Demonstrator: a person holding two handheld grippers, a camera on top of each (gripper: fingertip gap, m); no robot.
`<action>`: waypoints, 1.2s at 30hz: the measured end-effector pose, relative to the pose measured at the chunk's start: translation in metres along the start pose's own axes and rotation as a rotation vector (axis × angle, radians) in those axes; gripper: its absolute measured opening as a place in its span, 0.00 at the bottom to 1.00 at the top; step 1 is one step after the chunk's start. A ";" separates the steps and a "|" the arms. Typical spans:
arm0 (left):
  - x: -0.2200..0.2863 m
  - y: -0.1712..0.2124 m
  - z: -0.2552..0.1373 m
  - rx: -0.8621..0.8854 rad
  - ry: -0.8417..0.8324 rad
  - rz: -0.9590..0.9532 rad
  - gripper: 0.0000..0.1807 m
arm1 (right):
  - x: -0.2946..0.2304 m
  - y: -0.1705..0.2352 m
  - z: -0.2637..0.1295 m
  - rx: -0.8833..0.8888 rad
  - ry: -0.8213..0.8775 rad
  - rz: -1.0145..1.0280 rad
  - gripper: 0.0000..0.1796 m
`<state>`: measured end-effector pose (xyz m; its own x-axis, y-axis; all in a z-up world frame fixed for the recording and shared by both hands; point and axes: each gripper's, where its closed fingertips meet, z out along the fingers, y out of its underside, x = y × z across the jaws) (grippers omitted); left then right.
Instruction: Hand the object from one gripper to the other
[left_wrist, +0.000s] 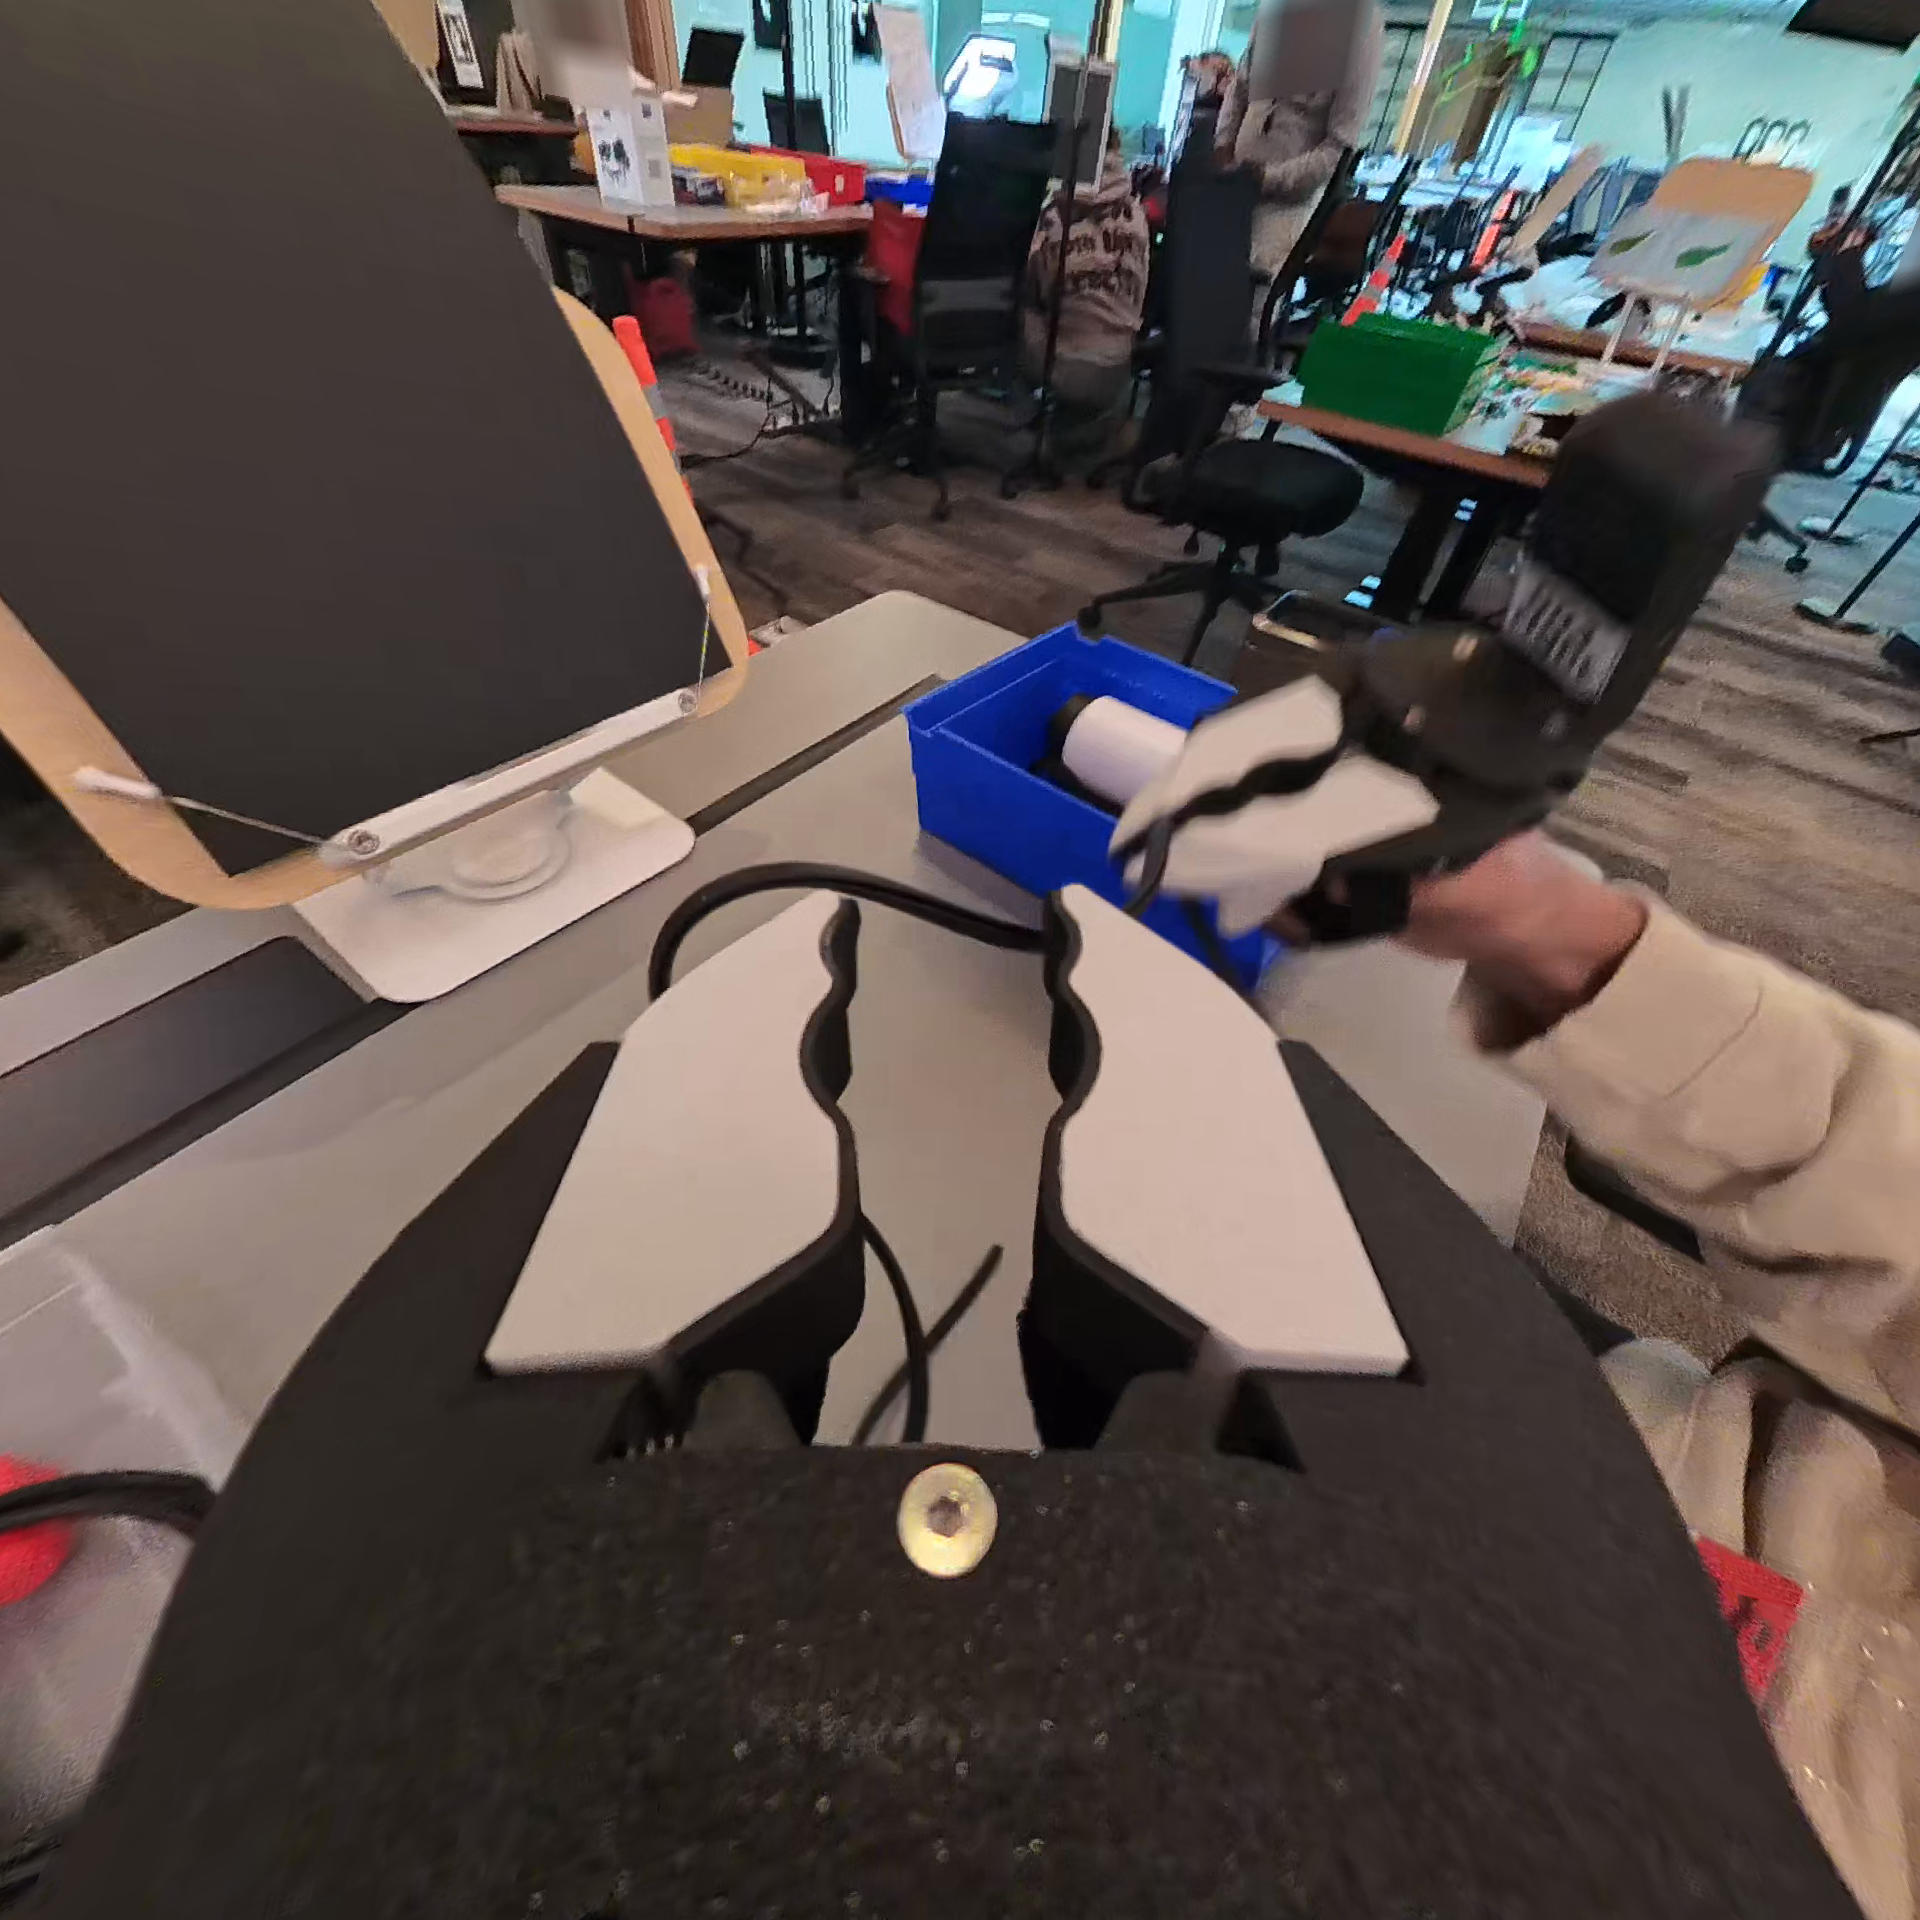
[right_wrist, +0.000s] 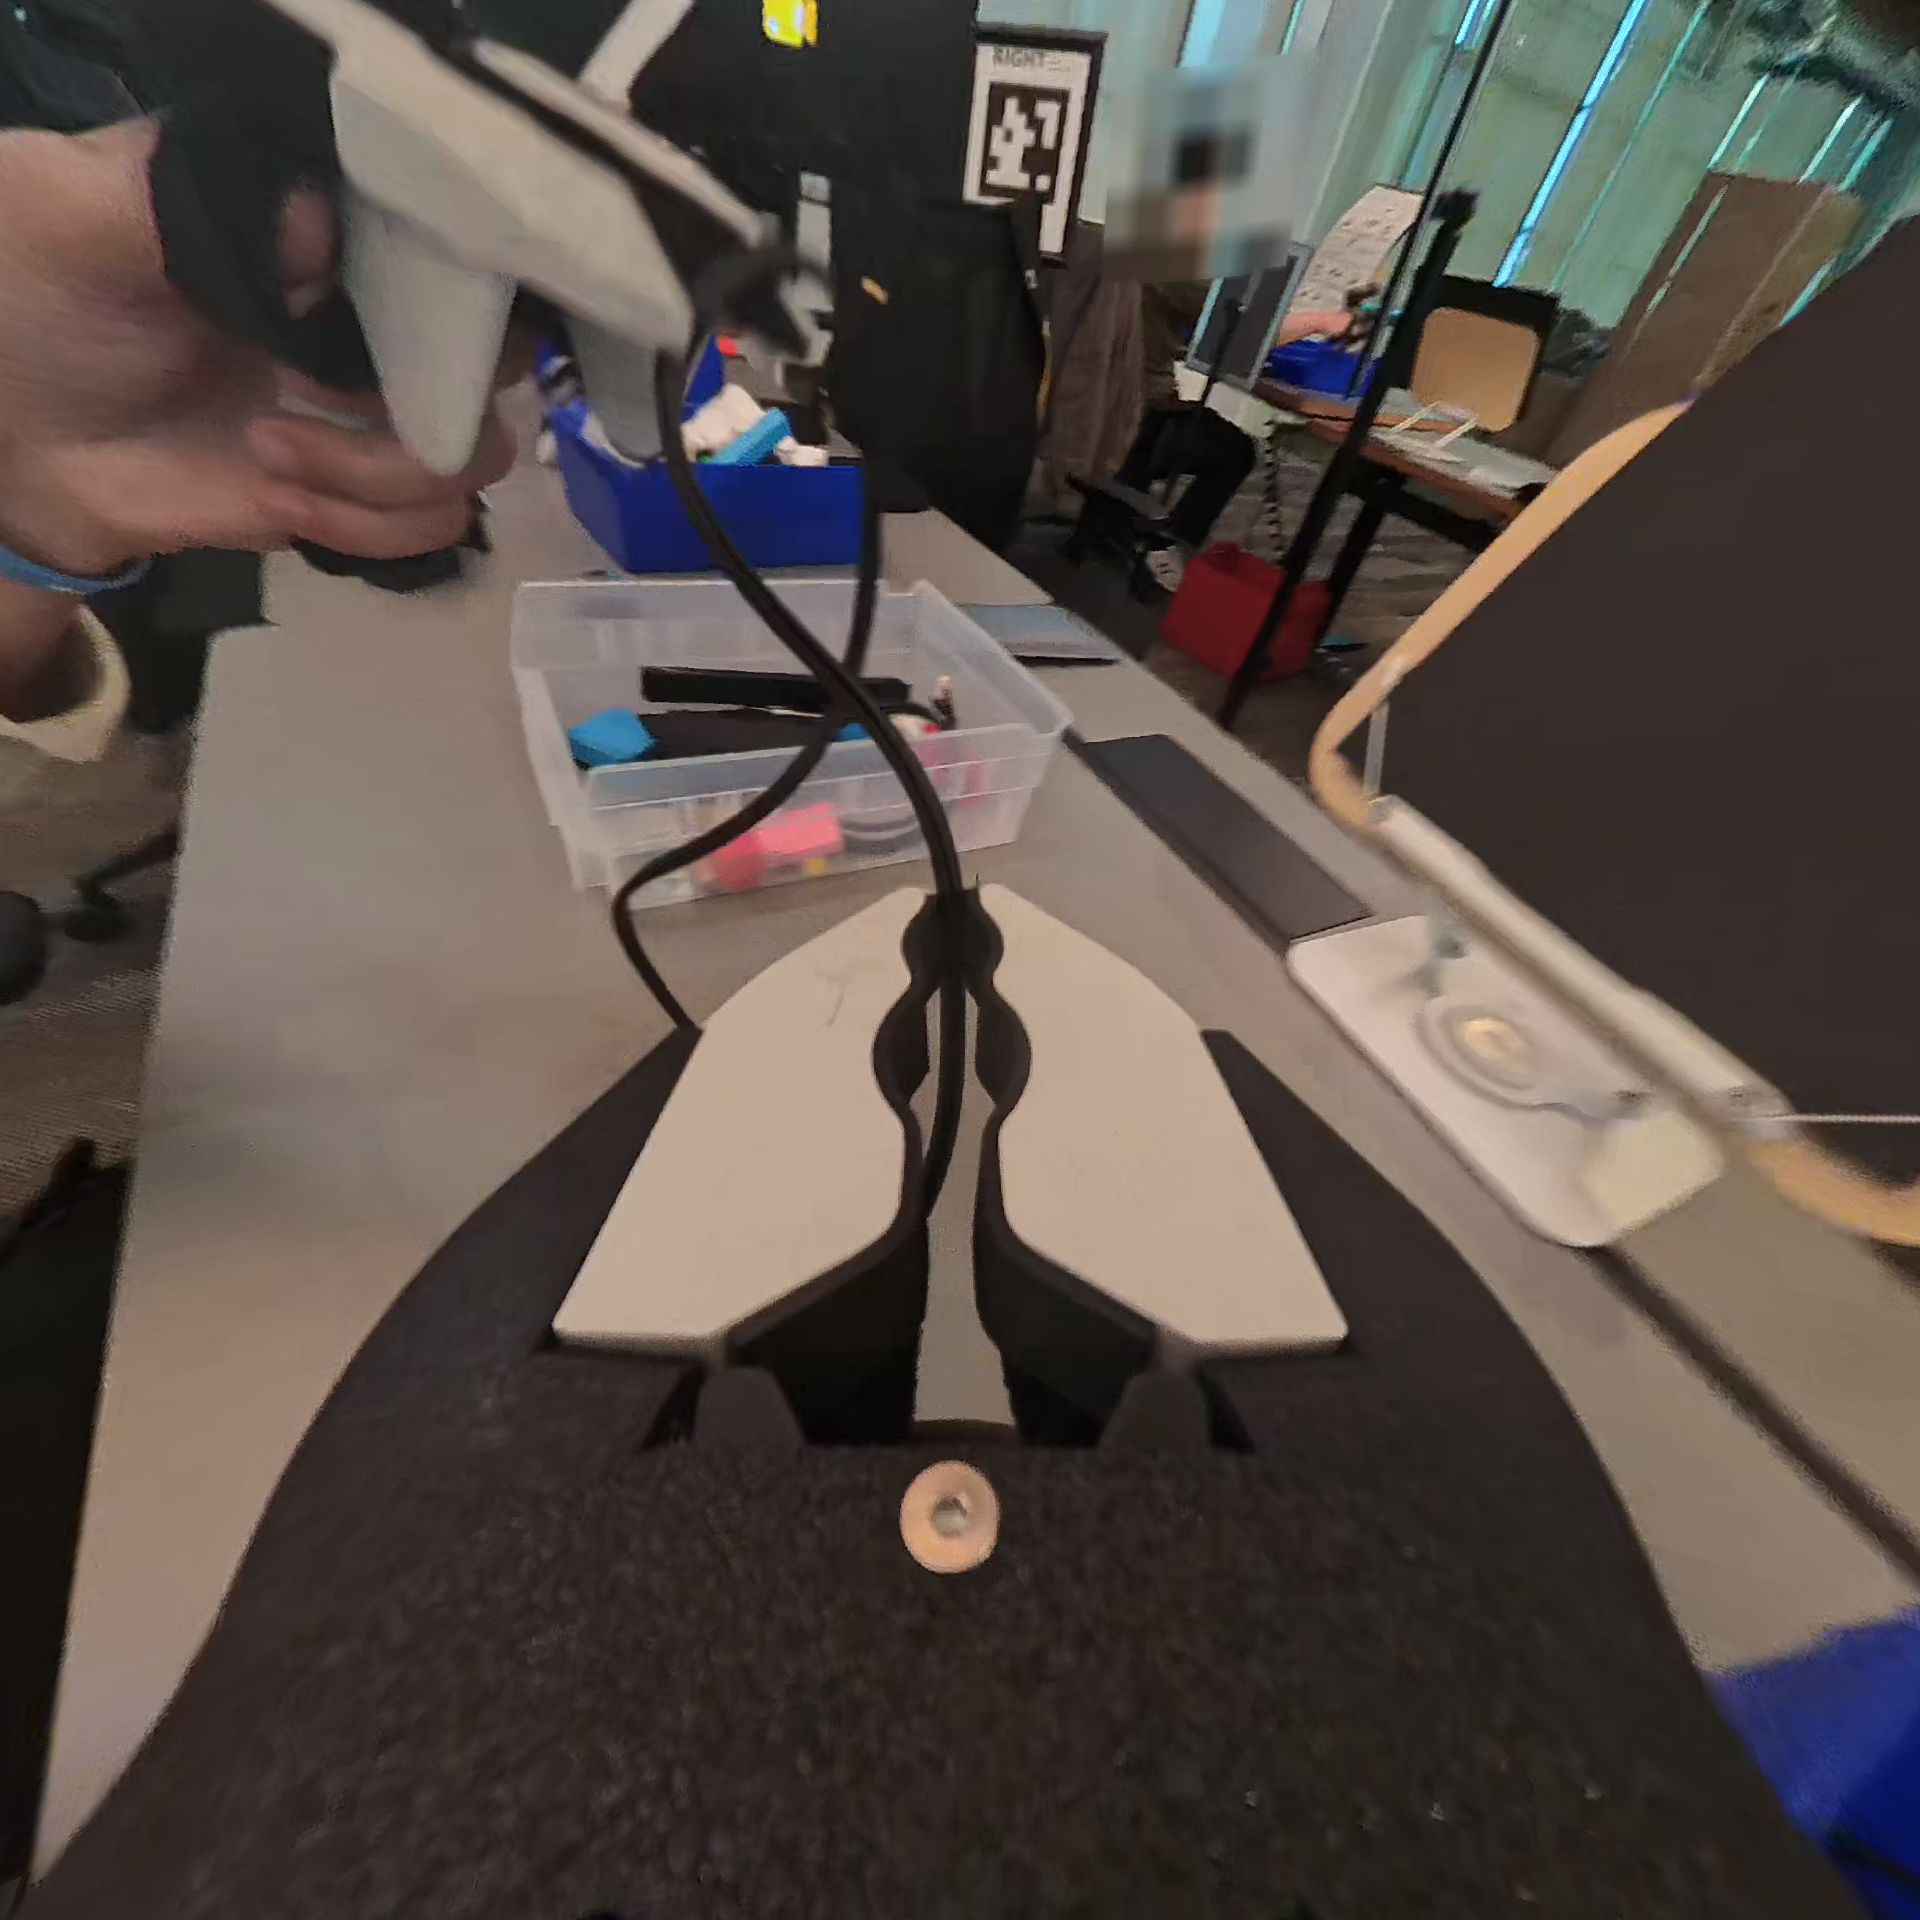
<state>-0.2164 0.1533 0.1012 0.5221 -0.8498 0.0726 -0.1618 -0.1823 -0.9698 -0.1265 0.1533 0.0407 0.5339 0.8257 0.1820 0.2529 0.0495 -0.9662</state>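
Over grey table (right_wrist: 364, 935), right gripper (right_wrist: 951, 914) pinches cable (right_wrist: 831, 675)

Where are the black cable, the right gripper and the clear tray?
black cable (right_wrist: 914, 790), right wrist view, mid-length of the strand above the gripper.
right gripper (right_wrist: 951, 914), right wrist view, between the fingertips.
clear tray (right_wrist: 790, 805), right wrist view, front wall.

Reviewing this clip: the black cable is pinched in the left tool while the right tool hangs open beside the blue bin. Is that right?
No, the sides are swapped. The right wrist view shows the right tool shut on the black cable. The left wrist view shows the left tool open, its fingers apart with the cable only lying between them. The blue bin sits beside the right tool.
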 end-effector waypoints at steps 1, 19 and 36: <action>-0.002 0.002 -0.003 -0.017 -0.003 -0.003 0.20 | 0.009 -0.012 -0.006 -0.016 0.024 -0.044 0.02; 0.033 -0.028 -0.047 0.071 0.089 0.177 0.25 | 0.061 -0.210 -0.022 -0.563 0.149 -0.906 0.02; 0.050 -0.043 -0.029 0.170 0.086 0.139 0.28 | 0.008 -0.274 0.008 -0.528 0.131 -1.075 0.02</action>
<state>-0.2074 0.1041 0.1529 0.4301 -0.9013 -0.0523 -0.0806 0.0193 -0.9966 -0.1980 0.1509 0.3058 -0.0824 0.4387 0.8948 0.9015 0.4156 -0.1207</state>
